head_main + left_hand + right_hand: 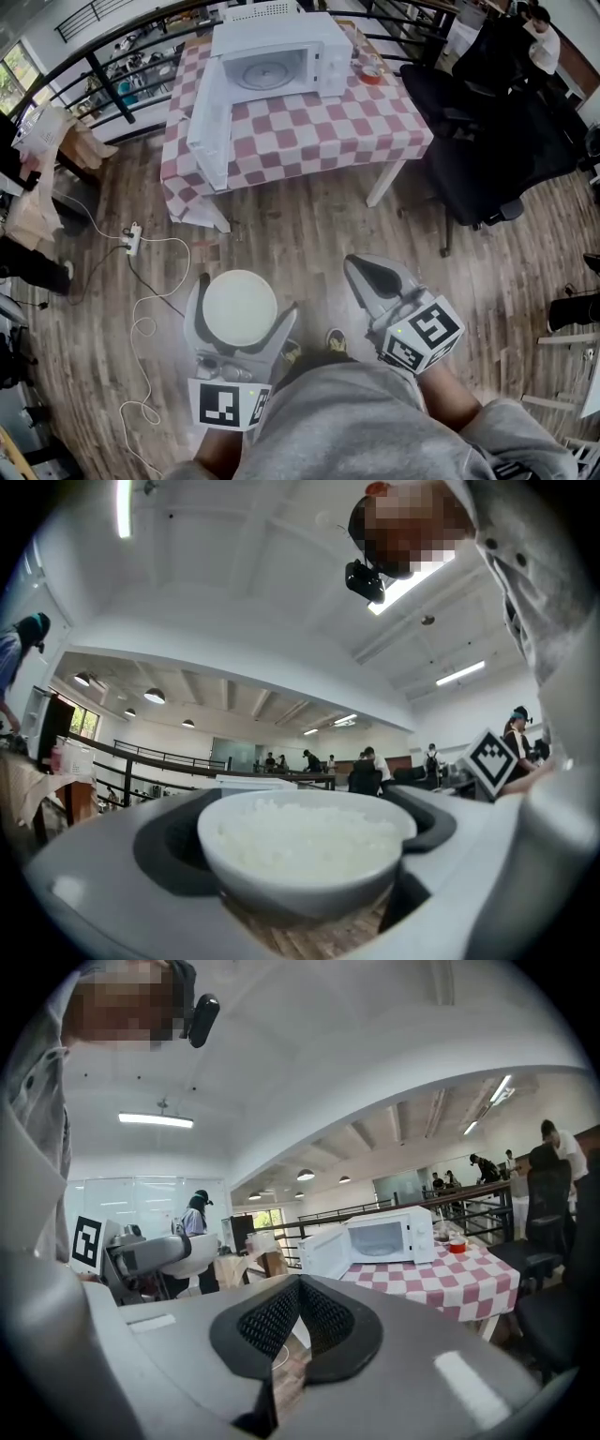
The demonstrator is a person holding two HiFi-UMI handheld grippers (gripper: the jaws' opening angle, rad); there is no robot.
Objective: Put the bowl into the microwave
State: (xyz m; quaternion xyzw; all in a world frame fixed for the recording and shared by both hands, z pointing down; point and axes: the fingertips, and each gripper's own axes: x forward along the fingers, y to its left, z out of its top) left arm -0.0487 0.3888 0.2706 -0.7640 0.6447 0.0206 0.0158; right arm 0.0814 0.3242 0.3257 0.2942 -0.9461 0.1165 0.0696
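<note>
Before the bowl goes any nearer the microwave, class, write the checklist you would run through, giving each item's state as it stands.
1. Grip: the bowl sits level in the left tool: ok.
2. Entry: the microwave has its door open: ok.
3. Space: inside shows only the glass plate: ok.
4. Spare hand: the right tool is shut and empty: ok.
5. Reach: not ok; the table stands well ahead.
6. Path: the power strip lies left of the way: ok.
</note>
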